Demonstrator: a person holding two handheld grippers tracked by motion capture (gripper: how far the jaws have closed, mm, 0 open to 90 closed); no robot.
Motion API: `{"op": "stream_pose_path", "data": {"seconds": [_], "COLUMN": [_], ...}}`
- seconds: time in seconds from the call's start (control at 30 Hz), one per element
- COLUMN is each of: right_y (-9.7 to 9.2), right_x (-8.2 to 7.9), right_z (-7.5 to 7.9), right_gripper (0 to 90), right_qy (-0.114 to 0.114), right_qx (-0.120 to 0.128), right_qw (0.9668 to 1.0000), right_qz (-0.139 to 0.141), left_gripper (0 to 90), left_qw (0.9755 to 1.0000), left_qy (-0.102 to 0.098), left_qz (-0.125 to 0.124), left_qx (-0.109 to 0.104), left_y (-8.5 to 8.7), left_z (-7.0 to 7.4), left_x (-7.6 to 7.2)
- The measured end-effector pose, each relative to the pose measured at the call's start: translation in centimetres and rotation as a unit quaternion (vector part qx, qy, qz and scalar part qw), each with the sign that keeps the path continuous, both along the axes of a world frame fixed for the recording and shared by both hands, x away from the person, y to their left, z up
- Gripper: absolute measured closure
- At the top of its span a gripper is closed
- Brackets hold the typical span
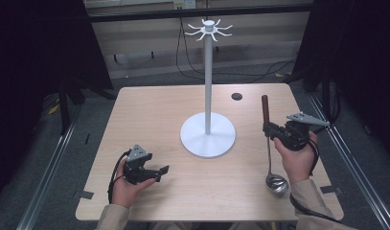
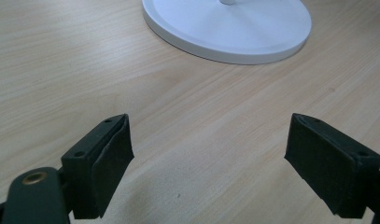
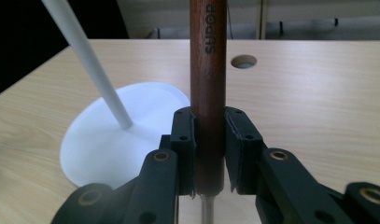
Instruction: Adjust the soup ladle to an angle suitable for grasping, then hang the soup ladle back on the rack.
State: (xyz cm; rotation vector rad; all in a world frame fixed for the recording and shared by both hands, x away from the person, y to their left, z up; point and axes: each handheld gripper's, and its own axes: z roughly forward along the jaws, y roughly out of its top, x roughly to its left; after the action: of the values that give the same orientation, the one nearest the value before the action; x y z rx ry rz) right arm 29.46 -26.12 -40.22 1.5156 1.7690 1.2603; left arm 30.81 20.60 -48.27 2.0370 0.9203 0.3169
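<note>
Where your table stands: the light wooden table (image 1: 149,115) sits on a grey floor with dark curtains to either side, a pale wall behind and black cables trailing along its foot.
Table surface: bare wood grain across most of it; a small round hole (image 1: 236,96) lies near the far edge, right of centre.
Stand: the white stand (image 1: 208,134) rests on its round base at the middle of the table, its thin pole upright and topped by a ring of curved hooks.
Open room: you have bare wood on the whole left half and along the near edge between your two hands; the right edge lies close beside your right hand.
Ladle: the ladle (image 1: 270,148) is right of the stand base, well apart from it. Its long axis runs near to far, the brown wooden handle pointing away from you and the metal bowl toward you, near the front edge.
Right gripper: your right gripper (image 3: 210,149) is clenched on the ladle's wooden handle, close to where the wood meets the metal shaft.
Left gripper: your left gripper (image 2: 208,158) is released, jaws wide apart over bare wood, near the front-left of the stand base.
</note>
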Motion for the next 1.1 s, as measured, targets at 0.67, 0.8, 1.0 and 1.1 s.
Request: {"op": "stream_pose_path", "data": {"seconds": [0.67,0.8,1.0,1.1], "right_y": [2.5,3.2,4.3,4.8], "right_x": [-1.2,-1.2,-0.8,-0.7], "right_z": [4.3,4.9,5.7,6.1], "right_gripper": [75.1,75.1,75.1,75.0], "right_qy": [-0.104,-0.117,-0.125,-0.132], "right_qx": [0.016,0.012,0.016,0.017], "right_qw": [0.9943,0.9930,0.9919,0.9911], "right_qz": [0.016,0.013,0.011,0.012], "left_gripper": [7.1,6.8,6.8,6.8], "left_qw": [0.9999,0.9999,0.9999,0.9999], "left_qy": [-0.006,-0.006,-0.007,-0.007], "left_qz": [0.009,0.011,0.013,0.012], "left_qx": [-0.005,-0.001,-0.002,0.001], "left_y": [0.2,0.3,0.5,0.8], "left_z": [0.1,0.1,0.2,0.2], "left_x": [0.0,-0.1,-0.2,-0.3]}}
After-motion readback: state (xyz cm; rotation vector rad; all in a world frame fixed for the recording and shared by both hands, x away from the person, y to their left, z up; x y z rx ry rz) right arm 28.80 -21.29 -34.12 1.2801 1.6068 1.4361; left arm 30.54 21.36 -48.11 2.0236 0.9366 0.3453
